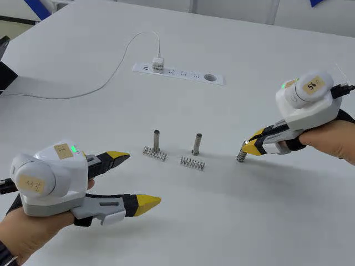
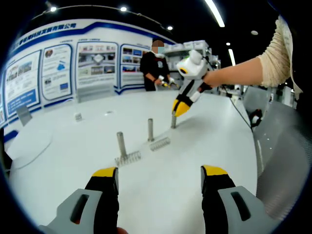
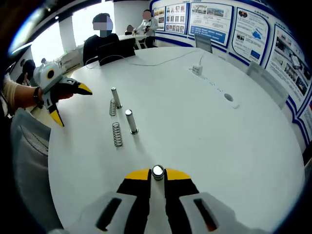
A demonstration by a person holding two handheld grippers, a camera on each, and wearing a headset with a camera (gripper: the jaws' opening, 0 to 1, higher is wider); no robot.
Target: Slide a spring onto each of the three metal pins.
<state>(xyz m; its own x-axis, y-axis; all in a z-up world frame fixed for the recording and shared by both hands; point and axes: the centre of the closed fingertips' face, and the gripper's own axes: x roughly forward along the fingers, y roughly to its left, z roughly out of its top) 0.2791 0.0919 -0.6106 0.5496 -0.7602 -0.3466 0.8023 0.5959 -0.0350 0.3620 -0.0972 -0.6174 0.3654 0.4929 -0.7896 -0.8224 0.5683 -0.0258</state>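
In the head view the left tongs (image 1: 140, 178) hover at 8 o'clock over the white worktop (image 1: 233, 221), jaws spread wide and holding nothing; toward 2 o'clock from them the left pin (image 1: 156, 139) stands upright, with a spring (image 1: 155, 153) lying flat against its base; at 3 o'clock of that pin the middle pin (image 1: 197, 143) stands upright, a second spring (image 1: 192, 163) lying flat just off its foot at 7 o'clock; further toward 3 o'clock the right tongs (image 1: 250, 146) are closed on the third pin (image 1: 242, 156), which shows coils around its shaft; in the right gripper view that pin's top sits pinched between the yellow tips.
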